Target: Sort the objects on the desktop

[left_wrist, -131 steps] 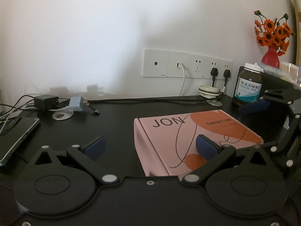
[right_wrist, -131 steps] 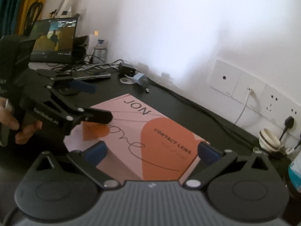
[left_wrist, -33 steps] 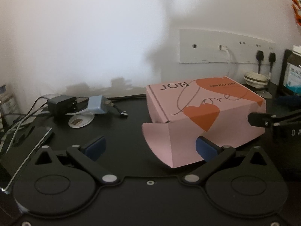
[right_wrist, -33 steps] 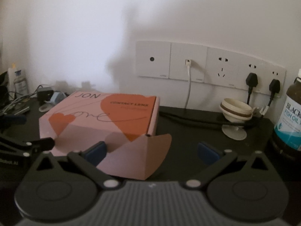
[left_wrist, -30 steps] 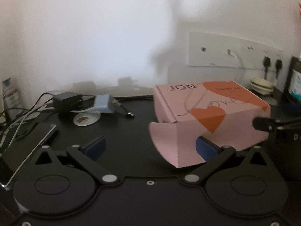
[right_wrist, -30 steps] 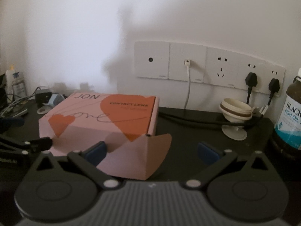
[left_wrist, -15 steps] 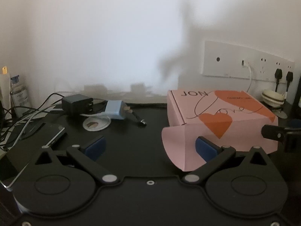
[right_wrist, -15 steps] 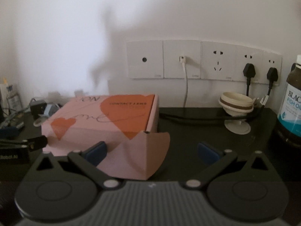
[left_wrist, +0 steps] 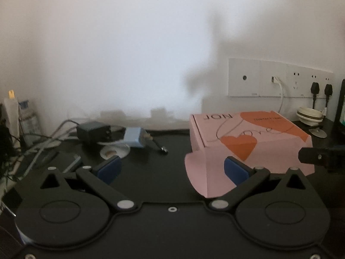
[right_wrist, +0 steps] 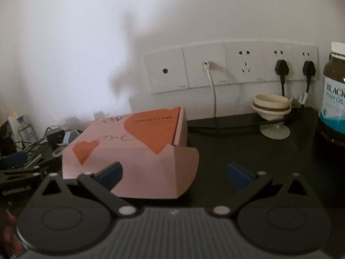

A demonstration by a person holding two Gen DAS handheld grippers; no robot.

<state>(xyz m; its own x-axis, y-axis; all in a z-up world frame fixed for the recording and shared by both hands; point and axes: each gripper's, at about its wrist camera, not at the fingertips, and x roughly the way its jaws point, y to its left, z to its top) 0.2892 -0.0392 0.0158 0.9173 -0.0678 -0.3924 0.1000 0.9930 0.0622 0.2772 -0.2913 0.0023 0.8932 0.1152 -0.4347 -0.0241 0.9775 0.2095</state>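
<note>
Now both grippers [left_wrist: 172,169] [right_wrist: 173,173] beside pink box [left_wrist: 254,138]

1. bare black desk [left_wrist: 163,172] lies open between the pink box [left_wrist: 254,146] and the charger clutter [left_wrist: 120,136] at left.
2. right of the pink box, open desk runs to the suction cup holder [right_wrist: 272,112] and fish oil bottle [right_wrist: 334,95].
3. cables [right_wrist: 226,127] cross behind the box along the wall.

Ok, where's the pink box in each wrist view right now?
Left wrist: pink box right of centre, its flap behind the right pad.
Right wrist: pink box left of centre, behind the left pad.
Shared landmark: white socket strip on the wall.
</note>
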